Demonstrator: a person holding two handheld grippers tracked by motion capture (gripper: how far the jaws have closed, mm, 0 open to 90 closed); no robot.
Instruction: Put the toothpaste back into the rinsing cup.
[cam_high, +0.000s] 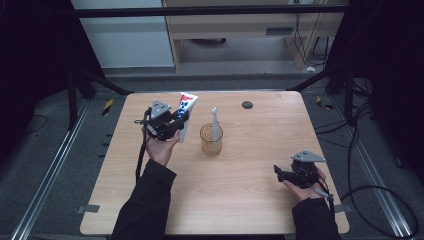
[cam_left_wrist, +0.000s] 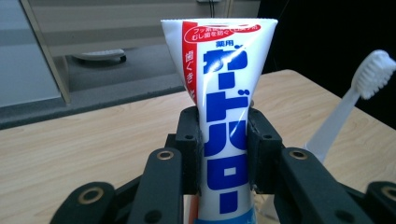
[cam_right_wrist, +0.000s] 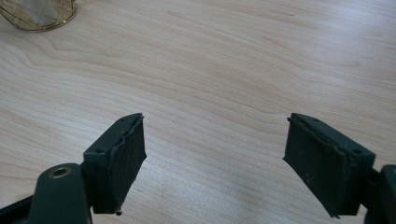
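Toothpaste tube (cam_left_wrist: 223, 126), white with a red stripe and blue lettering, is clamped between the jaws of the left tongs (cam_left_wrist: 224, 154), which press on its two sides about halfway up. The tube stands upright in the left gripper view, its flat crimped end at the top. In the high view the same tube (cam_high: 186, 111) is held above the far left part of the bench (cam_high: 250, 200), slanting up and away from the left tongs (cam_high: 176, 122), with the person's left hand (cam_high: 161, 145) wrapped around the grip below.

Just beside the tube, to its right, stands an amber see-through cup (cam_high: 211, 139) with a white toothbrush (cam_high: 215, 125) upright in it, bristles at the top. The left gripper view shows that toothbrush (cam_left_wrist: 348, 105) leaning at the right edge, apart from the tube.

A small dark round spot (cam_high: 247, 104) sits on the far side of the bench, beyond the cup.

Well apart, near the right front corner, the right hand (cam_high: 305, 187) holds the right tongs (cam_high: 280, 174) low over the wood. In the right gripper view the right tongs (cam_right_wrist: 212, 156) stand wide apart with nothing between them but bare bench, and the cup's base (cam_right_wrist: 37, 14) shows at the upper left corner.
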